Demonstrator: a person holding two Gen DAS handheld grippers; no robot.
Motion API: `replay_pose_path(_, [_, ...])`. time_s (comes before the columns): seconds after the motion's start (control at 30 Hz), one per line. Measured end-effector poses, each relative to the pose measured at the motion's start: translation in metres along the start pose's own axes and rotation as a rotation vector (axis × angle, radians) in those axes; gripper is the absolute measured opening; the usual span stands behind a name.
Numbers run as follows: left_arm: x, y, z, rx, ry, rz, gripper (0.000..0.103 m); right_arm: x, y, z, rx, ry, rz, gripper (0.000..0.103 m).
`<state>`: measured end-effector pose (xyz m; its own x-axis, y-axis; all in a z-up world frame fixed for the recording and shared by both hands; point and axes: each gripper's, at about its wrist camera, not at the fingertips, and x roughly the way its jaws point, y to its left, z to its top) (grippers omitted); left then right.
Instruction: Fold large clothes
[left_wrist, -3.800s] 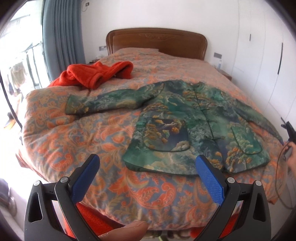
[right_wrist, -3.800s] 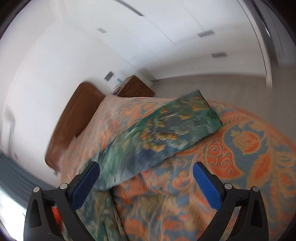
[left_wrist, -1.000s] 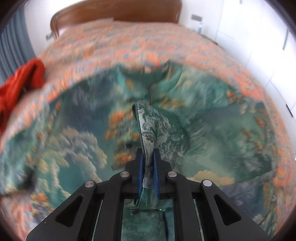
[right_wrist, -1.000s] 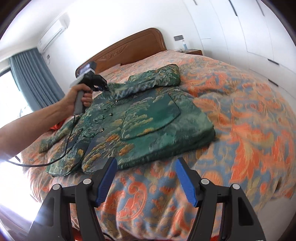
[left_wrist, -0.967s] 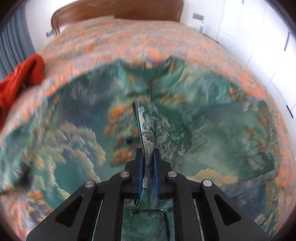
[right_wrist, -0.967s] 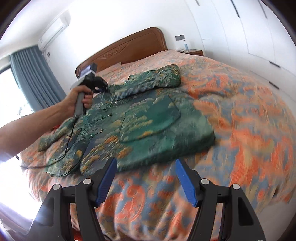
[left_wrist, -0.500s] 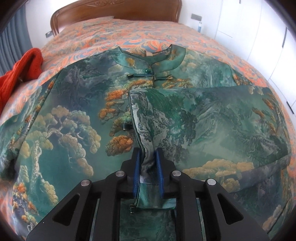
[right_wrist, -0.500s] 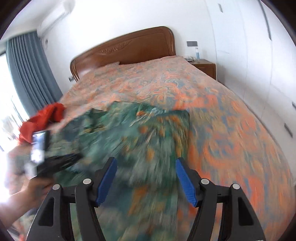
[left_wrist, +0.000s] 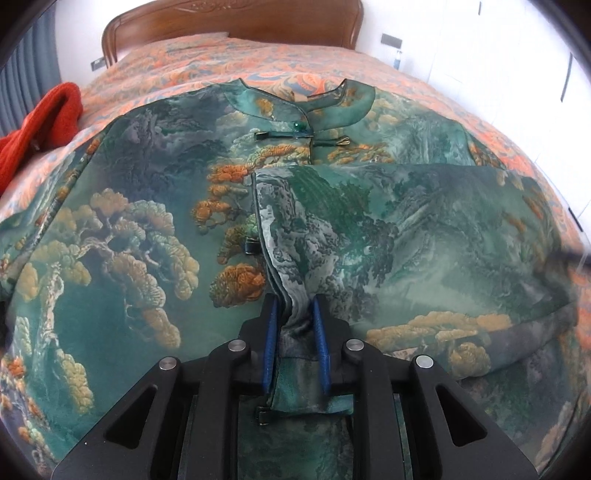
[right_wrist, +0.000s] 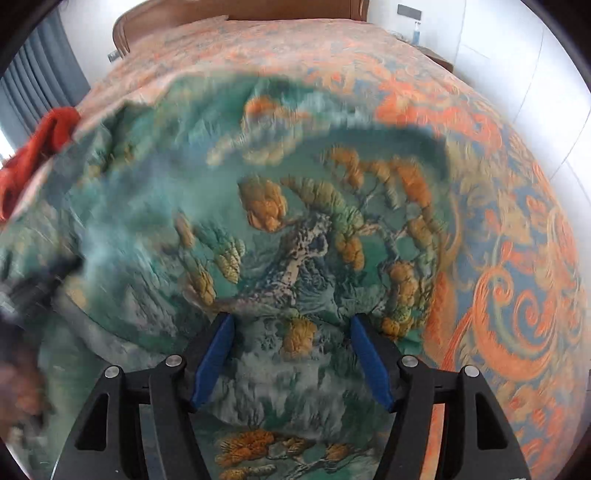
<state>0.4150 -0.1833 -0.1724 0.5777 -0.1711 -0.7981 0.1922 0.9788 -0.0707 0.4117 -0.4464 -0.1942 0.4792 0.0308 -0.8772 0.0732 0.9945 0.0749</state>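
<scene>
Your left gripper (left_wrist: 294, 332) has just been easing its jaws apart: a second ago the blue pads were pinched tight on the sleeve cuff (left_wrist: 295, 314), and now a narrow gap has opened, with the cuff standing loosely between them. I cannot tell for certain whether the pads still press the cloth or only flank it. Since that earlier frame the sleeve (left_wrist: 388, 229) has also come down from its lifted drape and now lies folded flat across the front of the green jacket (left_wrist: 122, 236), reaching from the jacket's right shoulder side in to its button line, just below the collar (left_wrist: 306, 103).

Your right gripper (right_wrist: 291, 354) has swung in from the bed's edge and now hangs over the jacket (right_wrist: 295, 229) near its right-hand edge, jaws held about halfway apart with nothing gripped; the patterned cloth lies beneath them, and contact cannot be judged through the blur. Your left hand (right_wrist: 22, 376) shows only as a dark smear to the jacket's left in that view.

Take the jacket as your landmark: it lies face up on the orange bedspread (left_wrist: 258, 55), collar toward the wooden headboard (left_wrist: 229, 18). Beyond its left shoulder sits the red garment (left_wrist: 40, 125), apart from it.
</scene>
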Motion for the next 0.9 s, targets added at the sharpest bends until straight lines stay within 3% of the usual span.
replay_pose_path(0.07, [0.000,-0.001,-0.001,0.004,-0.007,0.002,0.019,-0.027,-0.012,0.017,0.063,-0.105,0.056,0.067])
replay_pose_path(0.13, [-0.002,-0.001,-0.002,0.004,-0.008,0.001,0.019,-0.045,-0.023,0.036,0.117,-0.200,0.059,0.067])
replay_pose_path(0.2, [-0.002,-0.001,-0.002,0.001,-0.008,-0.002,0.019,-0.041,-0.030,0.048,0.135,-0.221,0.046,0.067])
replay_pose_path(0.3, [-0.002,-0.002,-0.003,0.000,-0.010,-0.004,0.019,-0.006,-0.040,0.063,0.161,-0.164,-0.013,0.067])
replay_pose_path(0.43, [-0.002,-0.001,-0.005,0.000,-0.014,-0.004,0.019,0.035,-0.046,0.049,0.196,-0.102,-0.063,0.067])
replay_pose_path(0.63, [-0.008,-0.003,-0.006,0.024,-0.027,0.022,0.023,0.043,-0.029,0.049,0.175,-0.071,-0.121,0.067])
replay_pose_path(0.77, [-0.038,0.002,-0.003,0.070,-0.032,0.034,0.071,0.002,-0.013,0.037,0.183,-0.140,-0.091,0.067])
replay_pose_path(0.9, [-0.118,0.043,-0.020,0.042,-0.048,-0.170,0.080,-0.067,-0.020,-0.020,0.192,-0.206,0.101,0.068])
